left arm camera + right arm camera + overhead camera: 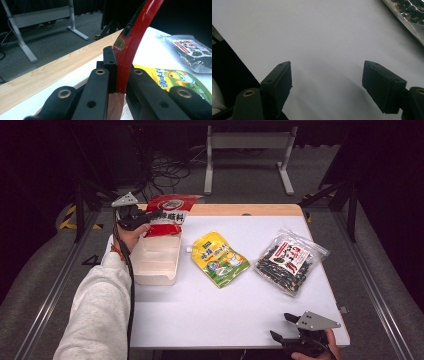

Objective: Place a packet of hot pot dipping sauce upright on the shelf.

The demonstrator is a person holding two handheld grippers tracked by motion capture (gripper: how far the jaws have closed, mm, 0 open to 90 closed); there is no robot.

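A red packet (169,215) with a white label hangs over the far end of a clear plastic bin (156,260) at the table's left. My left gripper (150,215) is shut on the packet's edge; in the left gripper view the red packet (130,45) is pinched between the black jaws and curves upward. My right gripper (282,327) rests near the table's front right edge, open and holding nothing, and its fingers (278,85) frame bare white tabletop.
A yellow spouted pouch (220,258) lies flat mid-table, and the yellow pouch (175,77) also appears past the left jaws. A clear bag of dark snacks (290,261) lies to its right. The white table (225,310) has a wooden far edge (240,210).
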